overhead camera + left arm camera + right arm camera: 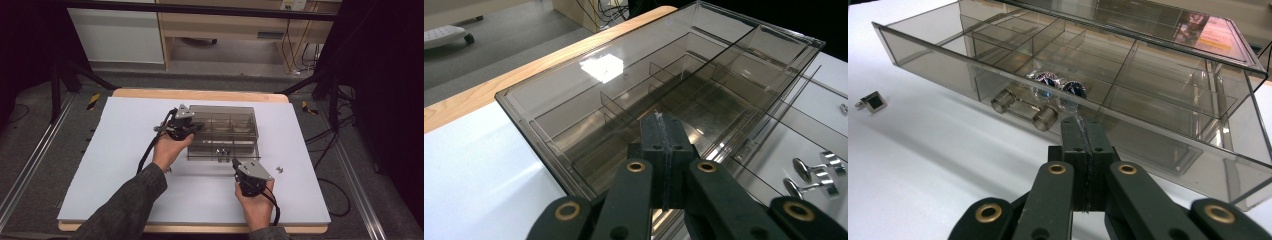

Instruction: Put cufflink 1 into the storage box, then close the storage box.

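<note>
A smoked clear plastic organiser box stands in the middle of the white mat, its divided drawer pulled out toward me. A pair of round cufflinks lies in the drawer's front compartment, also seen as cufflinks in the left gripper view. My left gripper is shut and empty, its tips over the box's left end. My right gripper is shut and empty, its tips close in front of the drawer's front wall. A square dark cufflink lies loose on the mat.
The loose cufflink lies to the right of the right gripper. The white mat covers a wooden table. Black frame legs and cables stand on the floor around it, with wooden furniture behind.
</note>
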Motion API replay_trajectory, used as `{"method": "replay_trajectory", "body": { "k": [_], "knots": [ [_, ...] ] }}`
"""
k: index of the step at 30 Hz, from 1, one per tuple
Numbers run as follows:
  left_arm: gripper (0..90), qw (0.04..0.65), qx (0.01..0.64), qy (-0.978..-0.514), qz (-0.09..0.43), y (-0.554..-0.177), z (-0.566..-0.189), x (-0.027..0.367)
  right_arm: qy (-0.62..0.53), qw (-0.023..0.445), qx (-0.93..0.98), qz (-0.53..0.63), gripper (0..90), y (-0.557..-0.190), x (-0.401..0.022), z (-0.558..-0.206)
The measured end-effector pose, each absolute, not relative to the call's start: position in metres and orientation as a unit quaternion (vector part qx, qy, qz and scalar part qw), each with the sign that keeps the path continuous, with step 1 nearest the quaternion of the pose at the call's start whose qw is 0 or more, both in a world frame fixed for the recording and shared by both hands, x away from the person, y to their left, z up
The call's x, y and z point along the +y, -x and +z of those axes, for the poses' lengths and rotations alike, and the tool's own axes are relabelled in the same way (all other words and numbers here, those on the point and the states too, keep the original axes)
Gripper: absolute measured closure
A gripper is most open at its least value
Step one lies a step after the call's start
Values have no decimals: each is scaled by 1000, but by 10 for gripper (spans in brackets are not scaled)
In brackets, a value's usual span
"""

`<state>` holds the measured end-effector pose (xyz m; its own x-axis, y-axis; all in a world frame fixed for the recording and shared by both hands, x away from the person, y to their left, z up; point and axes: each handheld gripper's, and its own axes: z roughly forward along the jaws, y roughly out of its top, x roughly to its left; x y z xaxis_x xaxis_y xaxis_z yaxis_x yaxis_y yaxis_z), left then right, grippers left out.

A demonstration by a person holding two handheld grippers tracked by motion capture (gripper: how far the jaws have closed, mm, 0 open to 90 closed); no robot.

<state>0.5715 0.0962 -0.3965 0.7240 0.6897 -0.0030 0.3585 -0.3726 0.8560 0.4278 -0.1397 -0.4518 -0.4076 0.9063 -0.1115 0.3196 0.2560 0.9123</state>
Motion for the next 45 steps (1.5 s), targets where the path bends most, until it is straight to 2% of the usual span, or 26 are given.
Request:
{"method": "replay_trajectory", "body": {
  "k": [45],
  "knots": [
    [900, 456, 326, -810, 174, -572, -396, 97, -440, 334, 713, 432, 900, -461, -142, -451]
  ]
}}
